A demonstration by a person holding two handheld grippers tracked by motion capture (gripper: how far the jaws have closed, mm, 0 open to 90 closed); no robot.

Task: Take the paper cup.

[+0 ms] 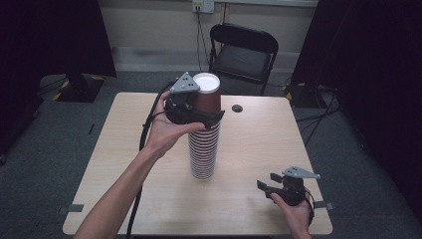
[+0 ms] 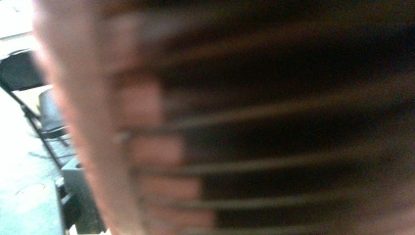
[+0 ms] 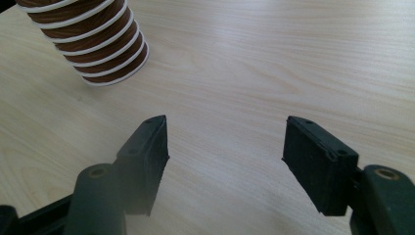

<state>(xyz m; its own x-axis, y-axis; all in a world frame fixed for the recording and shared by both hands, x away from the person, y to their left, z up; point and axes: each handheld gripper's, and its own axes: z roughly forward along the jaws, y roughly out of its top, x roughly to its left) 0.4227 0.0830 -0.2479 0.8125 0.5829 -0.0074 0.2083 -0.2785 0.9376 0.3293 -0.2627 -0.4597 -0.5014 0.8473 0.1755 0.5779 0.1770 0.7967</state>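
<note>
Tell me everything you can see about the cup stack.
The cup stack is a tall column of brown paper-looking cups with white rims, nested upside down, standing near the middle of the table. The top cup shows its white bottom and sits raised above the others. The left gripper closes around the stack just below that cup. In the right gripper view the lowest rims rest on the wood.
</note>
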